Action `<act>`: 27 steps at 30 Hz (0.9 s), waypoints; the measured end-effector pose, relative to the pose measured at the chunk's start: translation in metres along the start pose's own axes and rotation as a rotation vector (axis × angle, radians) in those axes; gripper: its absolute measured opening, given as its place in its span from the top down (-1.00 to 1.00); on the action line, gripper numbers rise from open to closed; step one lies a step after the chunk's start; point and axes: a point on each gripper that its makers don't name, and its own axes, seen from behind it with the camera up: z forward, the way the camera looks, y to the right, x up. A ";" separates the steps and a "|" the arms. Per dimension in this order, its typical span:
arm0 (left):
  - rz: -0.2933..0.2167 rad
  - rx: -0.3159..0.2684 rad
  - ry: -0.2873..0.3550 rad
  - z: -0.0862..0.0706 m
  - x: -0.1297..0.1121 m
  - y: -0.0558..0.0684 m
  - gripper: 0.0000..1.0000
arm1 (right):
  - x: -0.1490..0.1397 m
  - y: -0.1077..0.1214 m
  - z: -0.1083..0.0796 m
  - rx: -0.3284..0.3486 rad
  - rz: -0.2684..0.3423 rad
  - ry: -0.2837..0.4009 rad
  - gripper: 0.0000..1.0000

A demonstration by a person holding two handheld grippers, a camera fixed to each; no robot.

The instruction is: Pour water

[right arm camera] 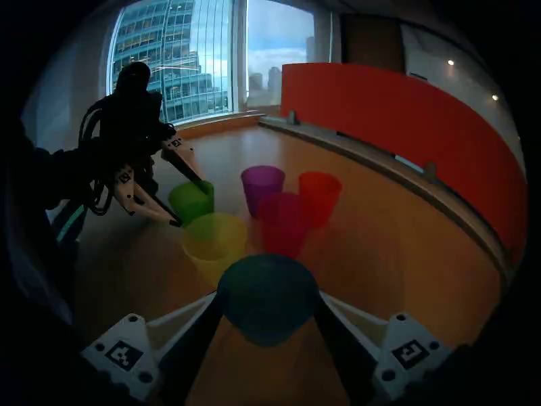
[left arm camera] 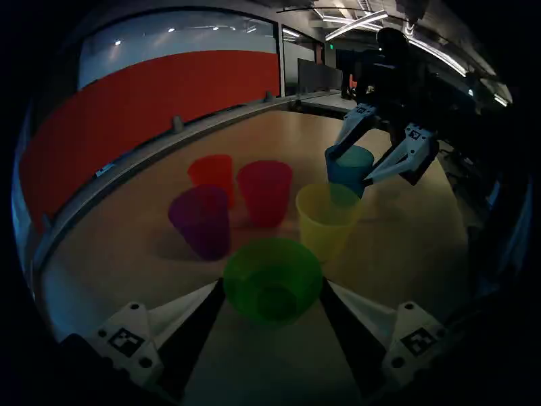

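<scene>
Two hand-held grippers are facing each other across a wooden desk, each holding a cup. The left gripper is clamping the green cup between both fingers, and the right gripper is pinching the teal cup the same way. Both cups are sitting roughly upright, mouths up. It cannot be told whether they are resting on the desk or hanging just above it. The light is proving too dim to show water in either one.

The pour looks to be waiting to begin. The grasps appear made, while bringing one cup over another, tipping it and setting it back down are all lying ahead. Which cup is giving and which is receiving is not showing.

Between the grippers, four more cups are standing in a tight cluster. The yellow cup is sitting near both held cups, with the pink cup, purple cup and red cup crowding beyond it. Any swing across the middle is likely risking a knock, so the safer path is probably running up and over.

Bare desk is spreading on both sides of the cluster. A raised rail under the red partition is closing off one long side, and the opposite edge is disappearing into shadow.
</scene>
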 end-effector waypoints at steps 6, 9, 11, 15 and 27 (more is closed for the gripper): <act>-0.018 0.012 0.003 -0.008 -0.006 -0.001 -0.99 | -0.009 0.000 0.005 -0.001 -0.002 -0.015 -0.85; -0.034 0.016 0.011 -0.013 -0.007 -0.002 -0.99 | -0.012 0.000 0.006 -0.002 -0.002 -0.017 -0.85; -0.044 0.015 0.017 -0.015 -0.008 -0.001 -0.99 | -0.014 0.000 0.006 -0.003 -0.005 -0.020 -0.85; -0.051 0.022 0.023 -0.020 -0.009 -0.001 -0.99 | -0.018 0.001 0.006 -0.012 -0.021 -0.020 -0.85; -0.049 0.027 0.028 -0.025 -0.009 0.003 -0.99 | -0.021 0.001 0.005 -0.031 -0.023 -0.020 -1.00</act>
